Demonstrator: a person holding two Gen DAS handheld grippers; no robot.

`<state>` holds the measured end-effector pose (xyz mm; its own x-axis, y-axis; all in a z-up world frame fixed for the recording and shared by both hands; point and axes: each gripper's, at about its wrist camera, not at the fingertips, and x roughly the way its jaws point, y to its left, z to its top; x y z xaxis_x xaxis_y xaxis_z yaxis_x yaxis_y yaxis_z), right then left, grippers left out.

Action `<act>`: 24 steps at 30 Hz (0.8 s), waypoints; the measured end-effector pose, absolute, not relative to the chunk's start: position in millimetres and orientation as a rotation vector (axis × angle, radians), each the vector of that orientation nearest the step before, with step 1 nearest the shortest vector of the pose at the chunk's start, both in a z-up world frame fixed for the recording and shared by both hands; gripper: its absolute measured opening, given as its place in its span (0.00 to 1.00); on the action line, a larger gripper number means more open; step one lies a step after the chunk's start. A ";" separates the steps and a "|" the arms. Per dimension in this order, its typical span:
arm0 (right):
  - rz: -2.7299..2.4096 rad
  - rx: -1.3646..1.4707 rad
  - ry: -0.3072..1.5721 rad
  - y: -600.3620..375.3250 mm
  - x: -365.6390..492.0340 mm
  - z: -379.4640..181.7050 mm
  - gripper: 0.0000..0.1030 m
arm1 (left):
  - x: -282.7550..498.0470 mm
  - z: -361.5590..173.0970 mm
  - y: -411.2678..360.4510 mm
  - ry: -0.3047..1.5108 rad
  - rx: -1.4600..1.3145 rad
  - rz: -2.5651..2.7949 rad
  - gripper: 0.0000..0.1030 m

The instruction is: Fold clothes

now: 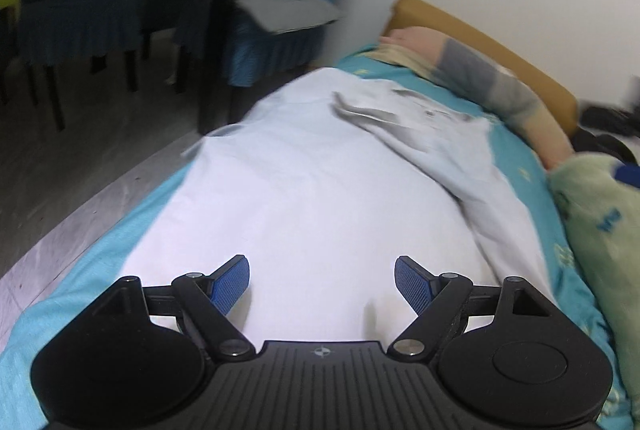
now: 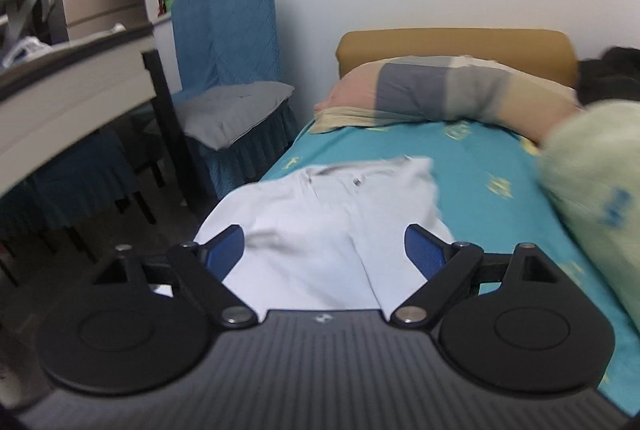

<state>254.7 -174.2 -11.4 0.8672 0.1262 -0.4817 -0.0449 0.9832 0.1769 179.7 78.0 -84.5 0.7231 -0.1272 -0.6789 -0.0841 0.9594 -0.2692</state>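
The left gripper has its blue-padded fingers spread wide and empty, low over the near end of the pale white collared cotton shirt. The right gripper is likewise wide apart and holds nothing, poised higher above the same shirt. The shirt lies flat along the left edge of the bed with the turquoise printed sheet, its collar pointing toward the headboard end, one side seemingly already folded inward.

The step in hand looks like taking hold of the near hem. To do it well, each set of tongs should come down on its own hem corner, pinch through all fabric layers, and lift evenly so the fold line stays straight. Keep clear of the pale green quilt along the right edge; the striped beige-and-grey pillow lies well apart at the head.
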 end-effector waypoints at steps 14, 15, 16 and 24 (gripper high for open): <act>-0.058 0.381 0.490 -291.4 53.2 -22.6 0.86 | 87.9 -49.1 -11.9 0.731 -0.039 -0.226 0.75; -0.078 0.423 0.470 -302.5 50.2 -22.7 0.86 | 82.3 -49.2 -22.5 0.735 -0.013 -0.231 0.74; -0.109 0.482 0.447 -315.2 46.3 -23.4 0.86 | 76.1 -49.2 -34.0 0.735 0.009 -0.237 0.73; -0.232 0.696 0.347 -379.9 22.4 -36.5 0.86 | 35.3 -65.8 -152.7 0.793 0.092 -0.452 0.56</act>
<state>22.3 -379.9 -36.5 0.9177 -0.0928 -0.3863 0.3213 0.7452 0.5844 35.3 -152.7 -65.8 0.6121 -0.3574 -0.7054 0.4252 0.9009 -0.0875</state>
